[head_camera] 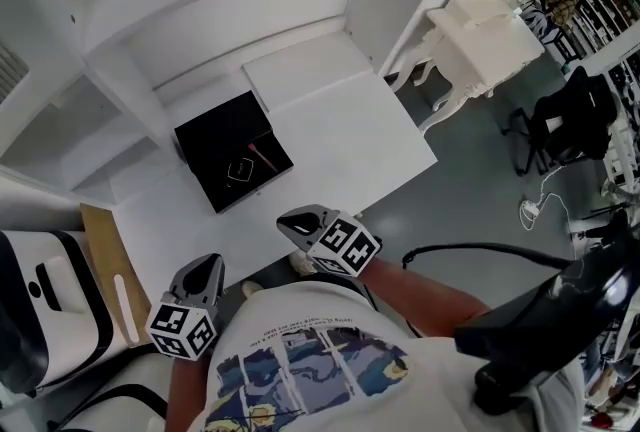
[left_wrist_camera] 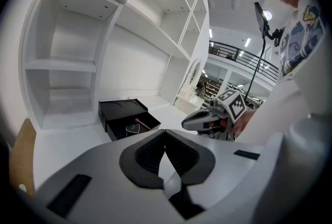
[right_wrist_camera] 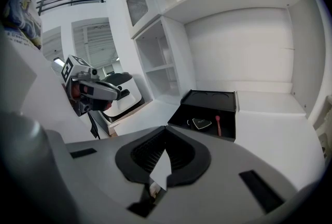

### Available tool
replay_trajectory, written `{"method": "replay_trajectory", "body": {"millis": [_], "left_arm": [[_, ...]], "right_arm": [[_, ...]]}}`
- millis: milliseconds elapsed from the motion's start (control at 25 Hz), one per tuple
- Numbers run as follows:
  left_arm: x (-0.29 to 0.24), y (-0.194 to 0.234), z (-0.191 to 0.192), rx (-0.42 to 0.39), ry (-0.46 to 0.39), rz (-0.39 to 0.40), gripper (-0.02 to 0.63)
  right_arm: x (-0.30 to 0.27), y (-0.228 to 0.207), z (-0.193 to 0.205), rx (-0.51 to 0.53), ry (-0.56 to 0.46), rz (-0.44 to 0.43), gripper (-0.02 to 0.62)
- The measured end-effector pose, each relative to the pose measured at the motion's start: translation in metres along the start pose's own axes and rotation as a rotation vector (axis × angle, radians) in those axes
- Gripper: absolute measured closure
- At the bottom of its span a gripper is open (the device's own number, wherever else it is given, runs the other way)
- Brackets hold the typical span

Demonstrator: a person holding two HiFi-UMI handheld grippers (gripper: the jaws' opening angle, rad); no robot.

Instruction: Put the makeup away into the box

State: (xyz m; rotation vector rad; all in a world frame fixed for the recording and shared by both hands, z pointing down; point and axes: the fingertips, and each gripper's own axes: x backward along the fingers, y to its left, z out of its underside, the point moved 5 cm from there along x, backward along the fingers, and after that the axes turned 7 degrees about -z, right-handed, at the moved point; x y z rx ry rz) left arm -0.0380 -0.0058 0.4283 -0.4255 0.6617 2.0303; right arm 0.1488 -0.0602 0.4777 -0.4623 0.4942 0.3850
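Head cam looks steeply down; box [head_camera: 233,163] sits 9 o'clock of centre. Both gripper cams sit low, facing same box, well off.

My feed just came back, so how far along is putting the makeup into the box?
Done: a compact and a pink stick lie in the open black box. In hand: nothing; the left gripper and right gripper are both shut and empty, away from the box. Left: no more makeup shows on the table, so probably only closing the box.
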Motion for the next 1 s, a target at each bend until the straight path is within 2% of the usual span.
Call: {"method": "replay_trajectory", "body": {"millis": [1000], "left_arm": [[-0.009, -0.007, -0.003, -0.001, -0.004, -0.030, 0.592]], "right_arm": [[0.002, -0.016, 0.002, 0.037, 0.014, -0.030, 0.571]]}}
